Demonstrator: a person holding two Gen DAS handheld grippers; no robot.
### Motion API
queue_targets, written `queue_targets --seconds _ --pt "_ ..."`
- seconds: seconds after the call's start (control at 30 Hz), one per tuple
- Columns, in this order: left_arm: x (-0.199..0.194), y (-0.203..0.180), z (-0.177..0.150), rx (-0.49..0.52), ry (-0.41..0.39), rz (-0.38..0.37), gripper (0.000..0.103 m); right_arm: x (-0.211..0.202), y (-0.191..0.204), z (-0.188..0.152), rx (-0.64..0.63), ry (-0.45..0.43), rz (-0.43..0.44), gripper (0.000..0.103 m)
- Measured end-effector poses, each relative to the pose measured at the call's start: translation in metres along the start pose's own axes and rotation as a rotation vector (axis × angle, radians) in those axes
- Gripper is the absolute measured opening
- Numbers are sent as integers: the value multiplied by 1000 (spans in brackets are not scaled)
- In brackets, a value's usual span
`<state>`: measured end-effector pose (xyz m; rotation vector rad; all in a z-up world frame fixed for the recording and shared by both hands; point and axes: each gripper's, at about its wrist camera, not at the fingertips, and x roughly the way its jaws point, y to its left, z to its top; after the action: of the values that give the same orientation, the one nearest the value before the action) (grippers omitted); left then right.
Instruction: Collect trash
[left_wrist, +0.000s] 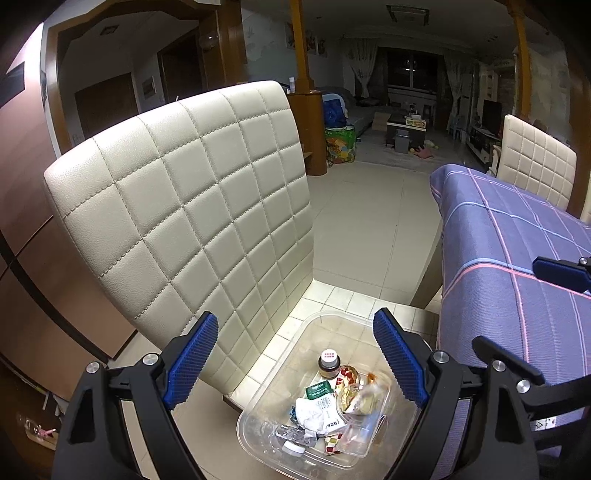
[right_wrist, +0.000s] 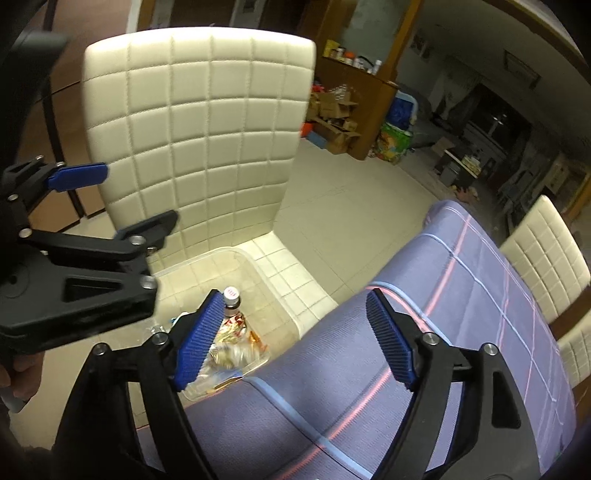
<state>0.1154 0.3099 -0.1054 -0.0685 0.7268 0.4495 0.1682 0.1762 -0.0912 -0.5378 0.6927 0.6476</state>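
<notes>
**Trash in the tub, both tongs empty**

A clear plastic tub (left_wrist: 317, 402) sits on the seat of a cream quilted chair (left_wrist: 192, 206), pulled in beside the table (right_wrist: 424, 332) with its purple checked cloth. The trash lies inside the tub: a small brown bottle (left_wrist: 328, 363) with a white cap, a crumpled tissue (left_wrist: 310, 415), snack wrappers (left_wrist: 354, 391) and a clear plastic pack at the tub's 5 o'clock corner.

The left tongs (left_wrist: 295, 356) hang above the tub, spread wide, gripping nothing and touching nothing. The right tongs (right_wrist: 295, 338) are just as wide and empty, poised over the table edge, with the tub at their 9 o'clock.

By my reading, a drop-off is finished or close to it. No loose trash shows on the visible stretch of cloth, so the next move likely calls for swinging toward the rest of the table to look for more.
</notes>
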Motion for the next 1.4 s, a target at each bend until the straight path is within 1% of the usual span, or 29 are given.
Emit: queue_targets --seconds 0.1,0.27,0.33,0.4,0.53,0.63,0.73,0.87,0.97,1.2,1.4 --pt "-4 -1 1 0 -6 -5 84 -8 -6 -1 26 -21 -13 89" --pt "-18 -6 2 -4 -21 -21 84 -27 -14 -5 50 -56 -46 89" --pt "-25 -8 3 -13 -25 -26 84 -36 -18 -7 70 -67 -61 91" --pt "-34 -11 4 -28 -33 -50 84 -49 -22 -10 106 -91 -73 94" --pt "-53 -18 5 -35 -59 -81 84 -71 -29 -13 157 -129 -93 94" --pt "-71 -21 8 -27 -89 -99 84 -89 -36 -15 195 -147 -108 95" --pt "-89 -21 11 -13 -121 -110 84 -108 -42 -19 234 -173 -106 96" --pt "-113 -24 13 -1 -178 -125 84 -135 -50 -24 282 -210 -121 99" --pt "-128 -25 16 0 -212 -138 84 -154 -53 -27 302 -251 -154 99" --pt "-159 -29 22 -3 -284 -164 84 -198 -53 -33 300 -355 -221 99" --pt "-182 -36 22 6 -331 -175 84 -223 -53 -40 301 -409 -264 99"
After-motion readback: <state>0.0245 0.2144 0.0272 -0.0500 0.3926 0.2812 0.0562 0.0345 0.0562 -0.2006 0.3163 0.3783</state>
